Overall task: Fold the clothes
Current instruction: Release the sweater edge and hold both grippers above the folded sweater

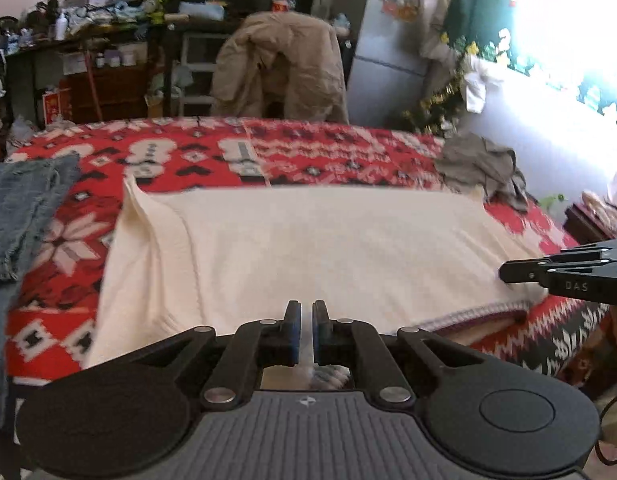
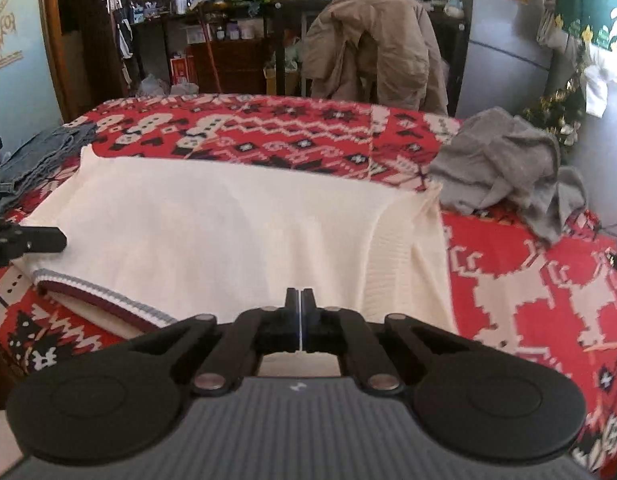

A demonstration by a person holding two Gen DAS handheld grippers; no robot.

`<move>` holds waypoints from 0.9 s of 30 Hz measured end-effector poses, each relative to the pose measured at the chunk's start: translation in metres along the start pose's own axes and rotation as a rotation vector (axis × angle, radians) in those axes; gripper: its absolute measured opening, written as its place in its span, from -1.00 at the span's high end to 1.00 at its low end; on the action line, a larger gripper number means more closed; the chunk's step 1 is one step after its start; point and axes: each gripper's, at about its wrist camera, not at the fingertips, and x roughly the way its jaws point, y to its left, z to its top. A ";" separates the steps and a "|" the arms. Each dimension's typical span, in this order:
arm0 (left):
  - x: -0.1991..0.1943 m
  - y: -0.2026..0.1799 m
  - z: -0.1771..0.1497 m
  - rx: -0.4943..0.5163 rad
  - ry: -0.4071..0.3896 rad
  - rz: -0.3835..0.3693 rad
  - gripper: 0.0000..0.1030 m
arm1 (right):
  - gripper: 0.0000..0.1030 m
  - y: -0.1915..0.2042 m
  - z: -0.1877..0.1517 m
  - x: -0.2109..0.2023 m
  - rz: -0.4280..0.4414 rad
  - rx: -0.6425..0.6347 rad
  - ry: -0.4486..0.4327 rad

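A cream knit sweater (image 1: 308,248) (image 2: 212,220) lies spread across a red patterned blanket (image 1: 308,148) (image 2: 528,280). Its striped hem (image 2: 100,294) faces the near edge. My left gripper (image 1: 306,332) is at the sweater's near edge, its blue pads almost together with pale fabric in the narrow gap. My right gripper (image 2: 299,312) is pinched shut on a thin line of the cream fabric. In the left wrist view the right gripper (image 1: 504,274) sits at the sweater's right corner. In the right wrist view the left gripper (image 2: 62,238) sits at its left side.
Blue jeans (image 1: 20,208) (image 2: 32,160) lie at the blanket's left edge. A crumpled grey garment (image 1: 480,168) (image 2: 504,168) sits at the far right. Behind the bed, a beige jacket (image 1: 280,68) (image 2: 372,44) hangs over a chair in front of cluttered shelves.
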 end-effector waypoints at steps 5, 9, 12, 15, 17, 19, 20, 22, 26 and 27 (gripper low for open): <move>-0.009 -0.001 -0.009 -0.004 0.005 -0.002 0.88 | 0.98 -0.002 -0.014 -0.007 0.013 0.008 0.009; -0.011 -0.001 -0.009 -0.006 0.004 0.003 0.89 | 0.96 -0.007 -0.006 -0.009 0.016 0.010 -0.006; -0.009 -0.001 -0.008 -0.019 0.003 0.009 0.89 | 0.96 -0.007 0.014 0.005 0.004 0.003 -0.038; -0.006 0.000 -0.005 -0.027 0.009 0.021 0.89 | 0.96 -0.007 0.032 0.031 -0.009 0.027 -0.038; -0.005 0.001 -0.004 -0.036 0.011 0.023 0.89 | 0.96 -0.006 0.036 0.044 -0.010 0.023 -0.029; -0.006 0.002 -0.005 -0.041 0.010 0.021 0.89 | 0.96 -0.005 0.032 0.046 -0.010 0.016 -0.025; -0.006 0.003 -0.006 -0.043 0.010 0.020 0.89 | 0.96 -0.005 0.028 0.043 -0.009 0.010 -0.023; -0.007 0.004 -0.007 -0.047 0.008 0.018 0.89 | 0.96 -0.007 0.017 0.032 -0.005 0.007 -0.015; -0.008 0.005 -0.008 -0.054 0.007 0.016 0.89 | 0.96 -0.007 -0.006 0.005 -0.001 -0.004 0.009; -0.008 0.005 -0.008 -0.055 0.007 0.017 0.89 | 0.96 -0.006 -0.010 -0.001 -0.004 -0.012 0.014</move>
